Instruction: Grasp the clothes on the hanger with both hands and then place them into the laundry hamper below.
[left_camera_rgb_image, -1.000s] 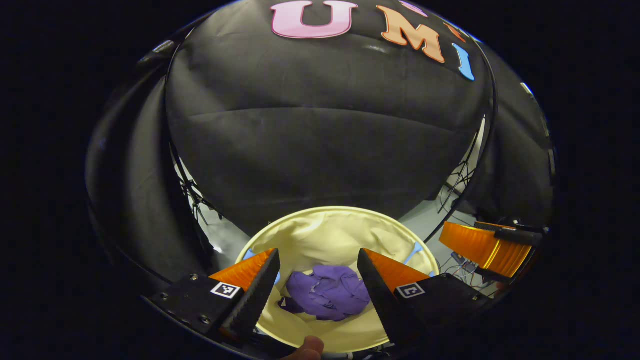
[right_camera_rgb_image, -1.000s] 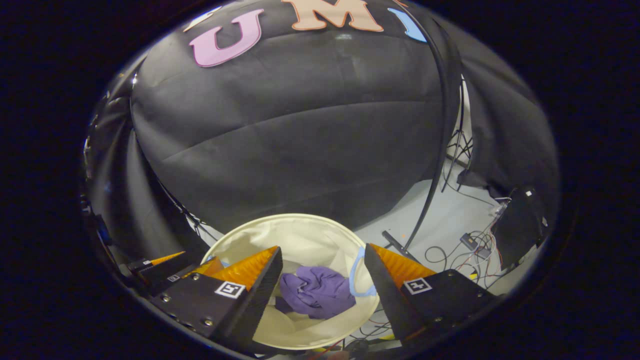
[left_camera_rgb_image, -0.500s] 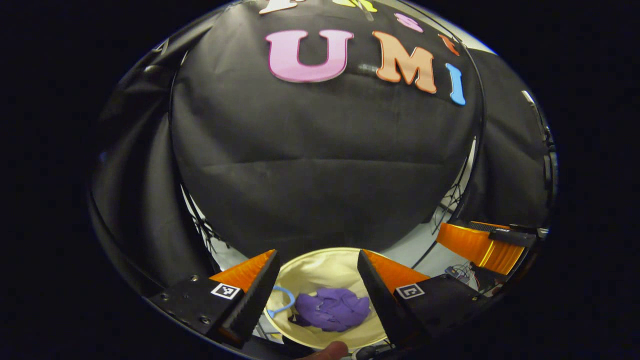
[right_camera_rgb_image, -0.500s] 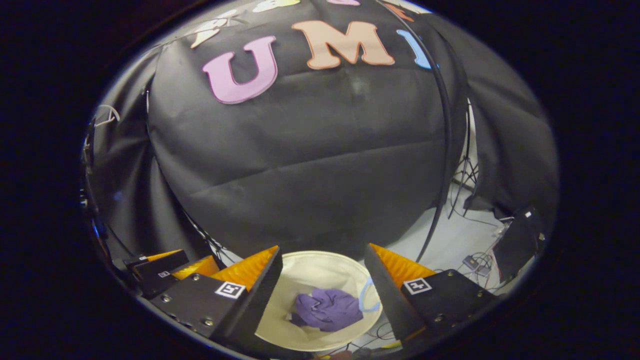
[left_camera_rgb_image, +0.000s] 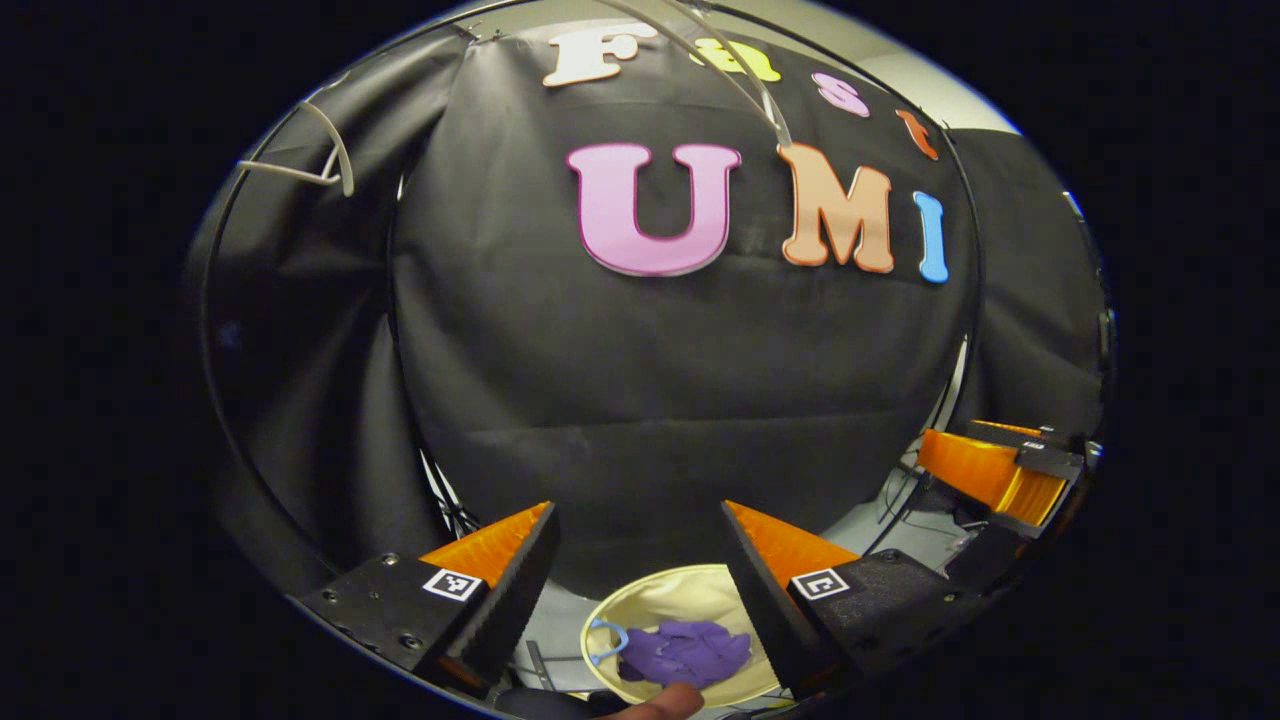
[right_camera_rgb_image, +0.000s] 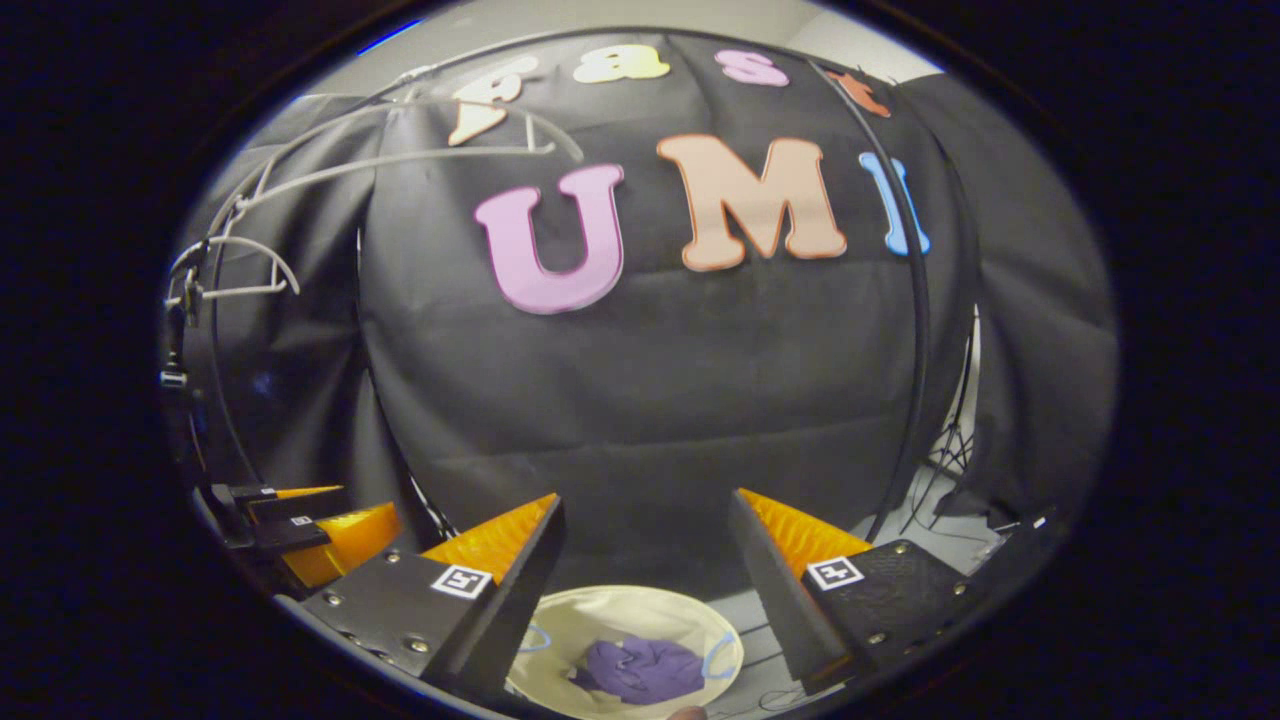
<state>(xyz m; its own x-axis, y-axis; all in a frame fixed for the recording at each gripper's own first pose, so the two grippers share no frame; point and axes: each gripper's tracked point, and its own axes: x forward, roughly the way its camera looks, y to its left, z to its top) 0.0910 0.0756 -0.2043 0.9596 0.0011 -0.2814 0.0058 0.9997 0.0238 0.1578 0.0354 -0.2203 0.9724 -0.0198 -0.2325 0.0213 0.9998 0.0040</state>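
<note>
lying crumpled in the laundry hamper (right_camera_rgb_image: 560, 640), the purple clothes (right_camera_rgb_image: 640, 668) look soft, light, best pinched at a fold; left gripper (left_camera_rgb_image: 635, 590) and right gripper (right_camera_rgb_image: 645, 590) gape wide, empty

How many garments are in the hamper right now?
1. A crumpled purple garment lies on the bottom of the cream laundry hamper, below both grippers. Anything tucked underneath it would be hidden.
</note>
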